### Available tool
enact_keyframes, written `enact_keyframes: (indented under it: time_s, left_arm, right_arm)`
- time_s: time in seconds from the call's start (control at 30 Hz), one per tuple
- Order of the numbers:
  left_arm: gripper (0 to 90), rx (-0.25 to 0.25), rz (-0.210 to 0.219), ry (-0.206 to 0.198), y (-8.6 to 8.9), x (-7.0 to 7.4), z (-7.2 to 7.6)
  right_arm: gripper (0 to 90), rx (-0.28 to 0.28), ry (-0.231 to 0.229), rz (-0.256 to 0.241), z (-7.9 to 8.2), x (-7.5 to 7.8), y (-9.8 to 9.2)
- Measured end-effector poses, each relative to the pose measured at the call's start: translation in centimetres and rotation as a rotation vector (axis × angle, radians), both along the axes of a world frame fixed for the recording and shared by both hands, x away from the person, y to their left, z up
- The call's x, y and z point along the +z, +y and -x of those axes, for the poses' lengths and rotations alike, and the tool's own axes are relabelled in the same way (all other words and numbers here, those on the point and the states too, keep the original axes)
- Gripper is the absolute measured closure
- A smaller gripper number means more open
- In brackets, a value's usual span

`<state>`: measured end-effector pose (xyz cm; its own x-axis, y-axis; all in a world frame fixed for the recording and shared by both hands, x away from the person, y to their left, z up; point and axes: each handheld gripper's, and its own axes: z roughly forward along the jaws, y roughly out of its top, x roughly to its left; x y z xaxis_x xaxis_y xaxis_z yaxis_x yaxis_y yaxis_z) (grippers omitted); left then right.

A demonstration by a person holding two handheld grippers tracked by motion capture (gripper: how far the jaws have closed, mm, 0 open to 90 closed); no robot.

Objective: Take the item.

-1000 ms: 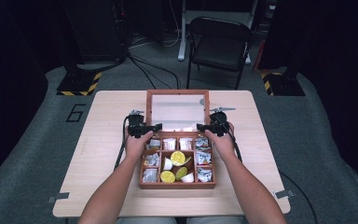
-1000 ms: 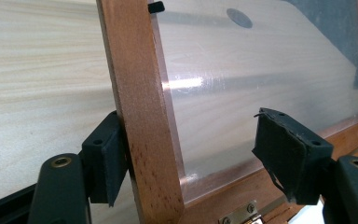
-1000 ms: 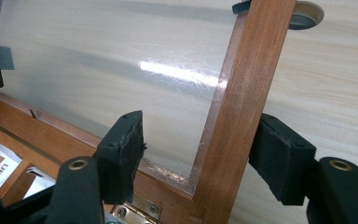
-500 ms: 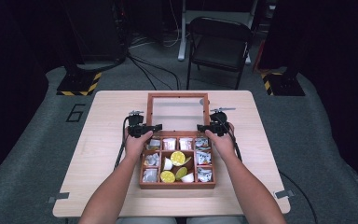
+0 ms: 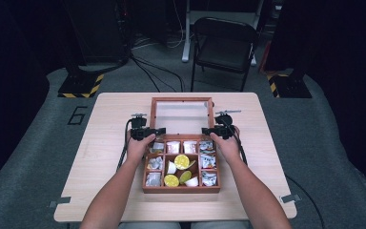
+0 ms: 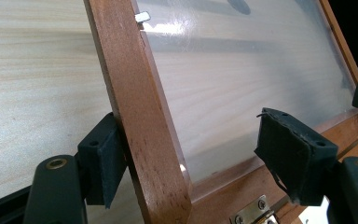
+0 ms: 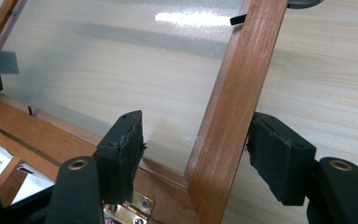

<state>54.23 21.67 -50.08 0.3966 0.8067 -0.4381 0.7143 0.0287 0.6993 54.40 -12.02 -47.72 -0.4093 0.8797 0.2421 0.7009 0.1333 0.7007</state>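
A wooden compartment box (image 5: 181, 189) sits mid-table, holding white sachets (image 5: 208, 161) and yellow and green round capsules (image 5: 181, 161). Its clear-paned lid (image 5: 181, 100) stands open, leaning back. My left gripper (image 5: 147, 131) is at the lid's left rail near the hinge. In the left gripper view the gripper (image 6: 193, 140) is open: one pad touches the rail (image 6: 135, 93), the other hangs over the pane (image 6: 242, 60). My right gripper (image 5: 214, 130) is at the right rail. In the right gripper view it (image 7: 199, 140) straddles that rail (image 7: 242, 84), open.
The light wooden table (image 5: 267, 119) has bare room on both sides of the box and behind the lid. A black folding chair (image 5: 224, 47) stands beyond the far edge. Black and yellow stand bases (image 5: 78, 86) rest on the floor at the back left.
The lid's top edge sits slightly lower in the high view than a second ago. Both hands and grippers have stayed at the lid's side rails.
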Motion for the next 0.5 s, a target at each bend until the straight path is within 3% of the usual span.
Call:
enact_keyframes:
  time_s: [0.5]
  left_arm:
    - [26.7, -0.008, 0.001, 0.017, 0.16, -0.15, -0.10]
  right_arm:
    - [36.0, -0.001, 0.024, -0.030, -0.23, -0.24, -0.21]
